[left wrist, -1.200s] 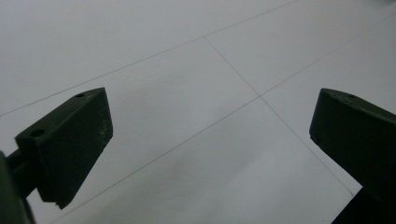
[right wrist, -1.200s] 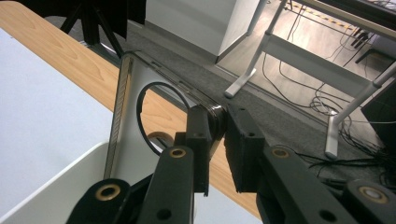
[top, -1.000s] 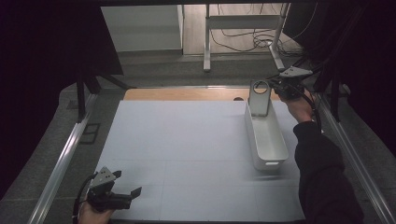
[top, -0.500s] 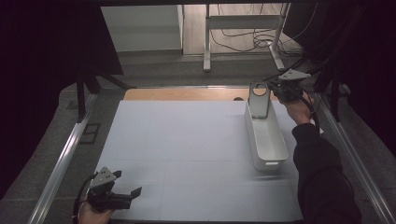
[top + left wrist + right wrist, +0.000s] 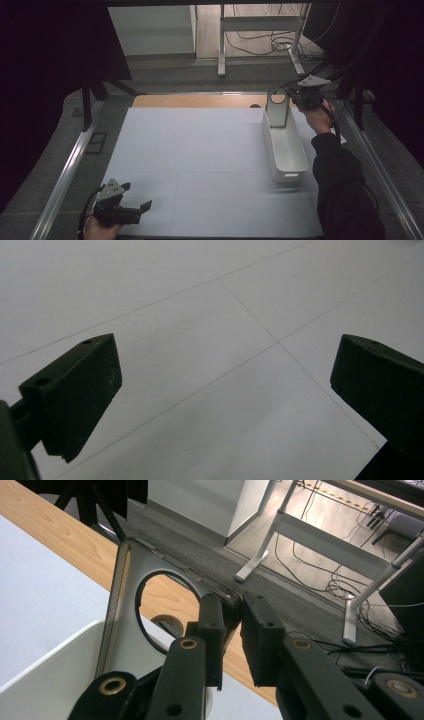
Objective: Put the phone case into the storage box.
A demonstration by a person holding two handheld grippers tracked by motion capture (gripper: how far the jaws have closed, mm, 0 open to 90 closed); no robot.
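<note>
The white-covered worktop (image 5: 200, 165) carries a long white bin (image 5: 285, 150) at three o'clock. A clear plate with a round hole (image 5: 277, 107) stands upright in the bin's far end, its corner pinched by the right tongs (image 5: 234, 630). At seven o'clock, the left tongs (image 5: 225, 385) are spread wide, holding nothing.

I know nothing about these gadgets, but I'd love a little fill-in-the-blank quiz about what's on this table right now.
1. The right gripper is shut on the upright tab of the ____ bin, which has a round hole.
2. The left gripper hangs ____ over the sheet, holding nothing.
3. Beyond the sheet's far edge shows a strip of ____ tabletop.

Missing words: white; open; wooden
</note>
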